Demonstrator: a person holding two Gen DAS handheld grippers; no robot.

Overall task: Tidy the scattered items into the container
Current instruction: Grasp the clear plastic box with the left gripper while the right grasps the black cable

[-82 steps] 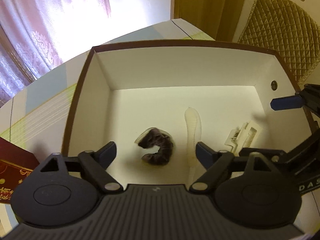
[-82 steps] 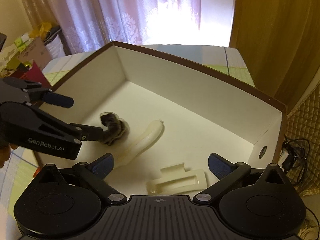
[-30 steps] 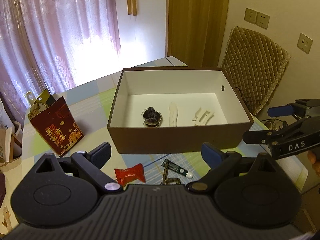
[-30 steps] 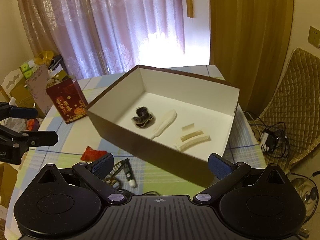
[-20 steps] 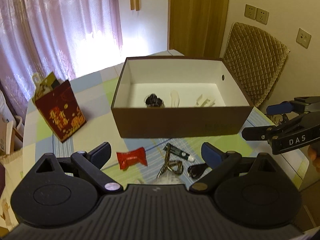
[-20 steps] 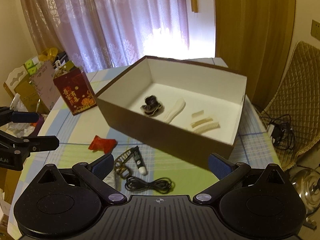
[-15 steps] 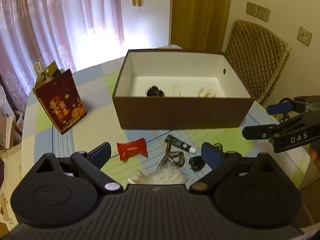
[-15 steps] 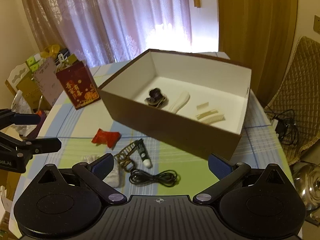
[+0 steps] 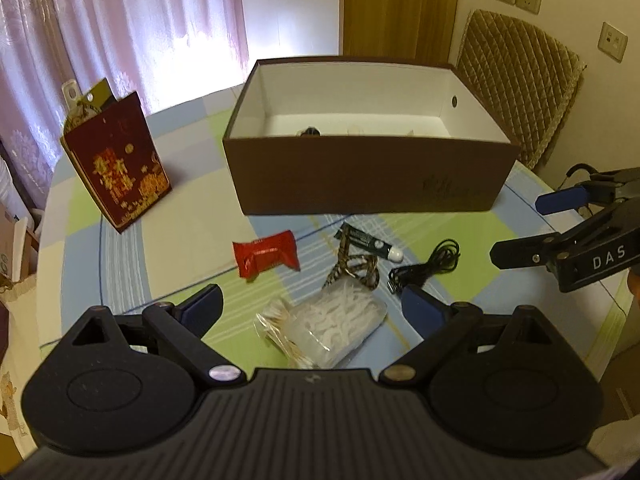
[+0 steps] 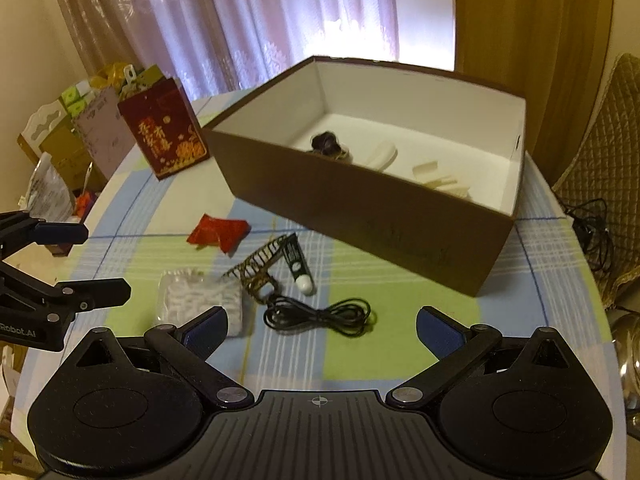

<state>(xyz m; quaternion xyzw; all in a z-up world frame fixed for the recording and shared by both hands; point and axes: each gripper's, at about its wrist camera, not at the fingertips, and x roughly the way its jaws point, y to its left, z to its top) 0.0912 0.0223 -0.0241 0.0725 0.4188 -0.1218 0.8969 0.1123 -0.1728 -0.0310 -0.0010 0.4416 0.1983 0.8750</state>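
Observation:
A brown box with a white inside stands at the back of the table. In it lie a dark scrunchie, a pale shoehorn-like piece and a cream clip. In front of the box lie a red packet, a patterned hair claw, a small tube, a black cable and a clear bag of white picks. My left gripper is open above the bag. My right gripper is open above the cable.
A dark red gift bag stands left of the box. A quilted chair is behind the table on the right. Boxes and clutter crowd the floor to the left. The round table edge runs close on the right.
Both grippers have pulled back out of the box and toward the table's near edge. The loose items in front of the box have come into view beneath them.

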